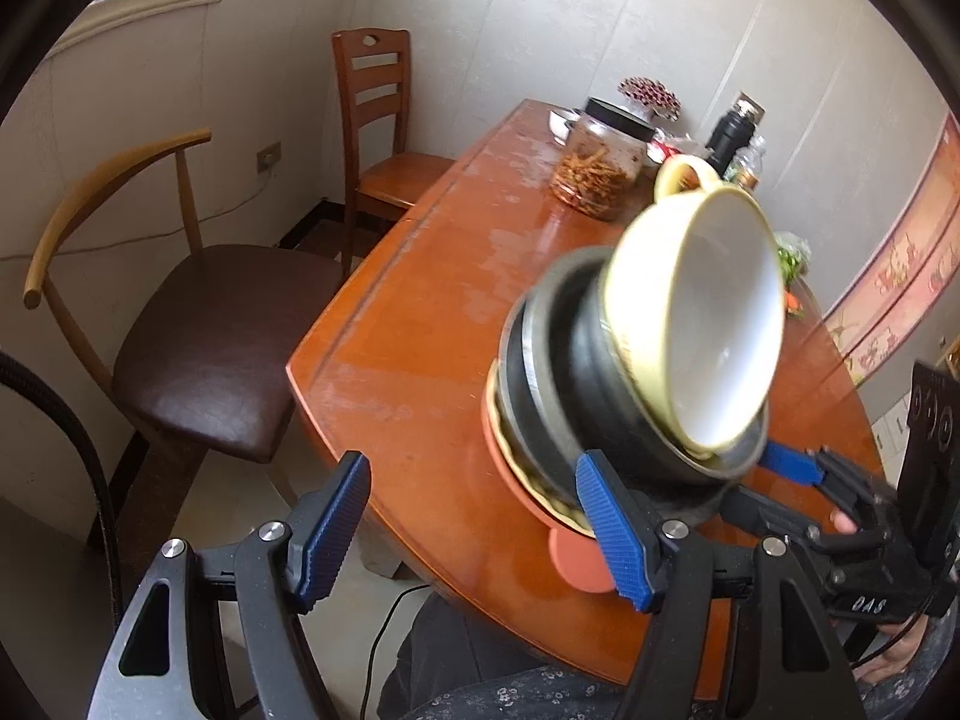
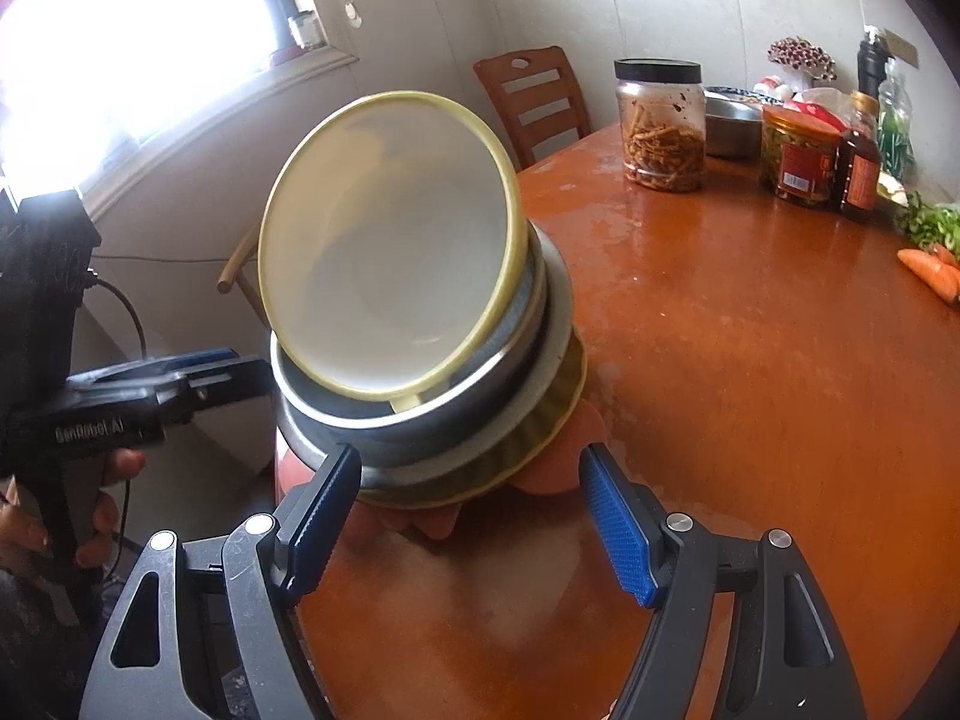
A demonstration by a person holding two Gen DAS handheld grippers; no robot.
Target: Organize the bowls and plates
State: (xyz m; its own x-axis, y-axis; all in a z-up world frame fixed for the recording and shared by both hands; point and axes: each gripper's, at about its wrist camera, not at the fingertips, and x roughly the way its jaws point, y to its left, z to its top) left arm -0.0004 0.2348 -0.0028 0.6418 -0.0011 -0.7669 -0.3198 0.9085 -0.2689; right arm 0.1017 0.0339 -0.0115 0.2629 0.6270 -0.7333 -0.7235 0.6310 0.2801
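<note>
A stack of dishes stands at the near edge of the orange table (image 1: 420, 330). From the bottom it holds an orange flower-shaped plate (image 2: 540, 480), a yellow fluted plate (image 2: 540, 420), metal bowls (image 2: 420, 426) and a cream bowl (image 2: 384, 252) that tilts on top. The stack also shows in the left wrist view, with the cream bowl (image 1: 708, 324) leaning. My left gripper (image 1: 474, 522) is open to the left of the stack. My right gripper (image 2: 471, 516) is open just before the stack, its fingers apart on either side of the plates' near rim.
A glass jar of snacks (image 2: 663, 126), sauce bottles (image 2: 858, 162), a steel bowl (image 2: 729, 120), greens and carrots (image 2: 933, 270) stand at the far side of the table. Two chairs (image 1: 198, 324) stand left of the table. A wall and window lie behind.
</note>
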